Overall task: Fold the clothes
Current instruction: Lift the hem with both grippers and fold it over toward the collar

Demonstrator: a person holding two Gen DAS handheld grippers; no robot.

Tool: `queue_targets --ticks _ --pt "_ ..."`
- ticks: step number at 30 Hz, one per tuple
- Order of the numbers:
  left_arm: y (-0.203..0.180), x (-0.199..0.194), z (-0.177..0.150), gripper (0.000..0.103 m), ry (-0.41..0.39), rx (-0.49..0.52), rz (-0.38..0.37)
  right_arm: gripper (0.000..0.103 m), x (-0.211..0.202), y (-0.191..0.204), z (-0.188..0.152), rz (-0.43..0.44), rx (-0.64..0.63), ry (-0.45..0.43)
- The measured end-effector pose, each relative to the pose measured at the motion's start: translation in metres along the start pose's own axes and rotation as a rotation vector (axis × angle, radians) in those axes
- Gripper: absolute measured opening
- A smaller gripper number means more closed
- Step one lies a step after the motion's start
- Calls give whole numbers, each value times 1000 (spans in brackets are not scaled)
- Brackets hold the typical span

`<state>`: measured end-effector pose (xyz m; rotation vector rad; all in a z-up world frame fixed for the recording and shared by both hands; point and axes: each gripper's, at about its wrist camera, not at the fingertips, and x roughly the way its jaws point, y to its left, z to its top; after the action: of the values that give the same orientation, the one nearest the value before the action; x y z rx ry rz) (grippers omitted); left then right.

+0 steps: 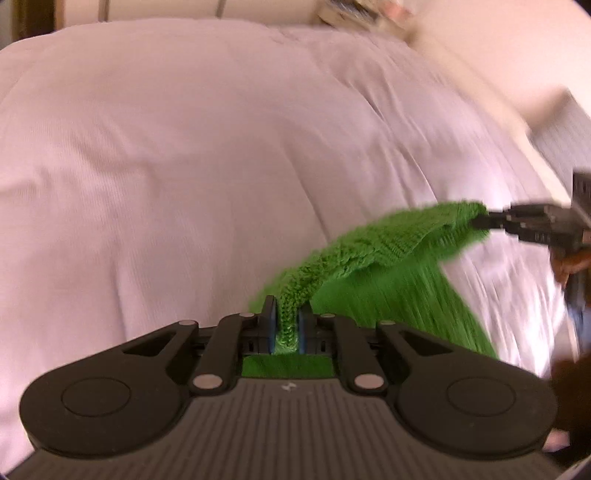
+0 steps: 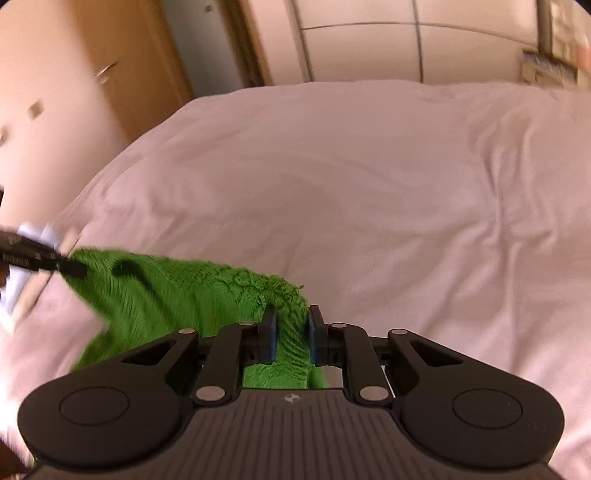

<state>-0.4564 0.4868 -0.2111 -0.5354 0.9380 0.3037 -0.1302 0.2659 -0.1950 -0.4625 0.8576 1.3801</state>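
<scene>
A bright green knitted garment (image 1: pixel 373 254) is held up above the pale pink bed cover (image 1: pixel 184 166), stretched between both grippers. My left gripper (image 1: pixel 287 325) is shut on one end of its edge. My right gripper (image 2: pixel 290 332) is shut on the other end of the green garment (image 2: pixel 177 291). The right gripper also shows in the left wrist view (image 1: pixel 491 221) at the far right, and the left gripper shows in the right wrist view (image 2: pixel 74 269) at the far left. The cloth hangs down below the held edge and is blurred.
The bed cover (image 2: pixel 369 184) fills most of both views. A wooden wardrobe (image 2: pixel 122 74) and a light panelled wall (image 2: pixel 369 40) stand beyond the bed. Something white (image 2: pixel 33 236) lies at the bed's left edge. Blurred items (image 1: pixel 354 14) lie at the far side.
</scene>
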Motion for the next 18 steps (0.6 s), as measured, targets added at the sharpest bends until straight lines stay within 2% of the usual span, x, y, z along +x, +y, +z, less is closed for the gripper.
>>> queue_targets --ticks 3,5,7,8,9,10,12,15,18 --pt "-29 -6 -65 12 140 -17 15 12 -39 39 -60 -10 -87 139" --pt "-50 -1 -105 17 251 -8 52 13 -47 60 -106 -24 -99 281" --pt "-67 2 -132 16 305 16 82 12 -48 77 -148 -63 -112 415" --pt "-75 3 -144 17 325 34 100 15 -49 84 -162 -84 -121 450" --pt "-83 2 -150 22 325 75 131 24 -49 90 -173 -114 -132 471" --pt "-91 2 -156 34 324 121 162 31 -50 95 -180 -137 -148 474" --pt "-108 3 -165 44 297 265 226 49 -52 103 -186 -174 -189 446" --pt "-132 14 -175 44 256 529 336 53 -49 114 -191 -211 -310 398" --pt "-140 30 -183 46 230 729 411 53 -40 128 -202 -238 -469 361"
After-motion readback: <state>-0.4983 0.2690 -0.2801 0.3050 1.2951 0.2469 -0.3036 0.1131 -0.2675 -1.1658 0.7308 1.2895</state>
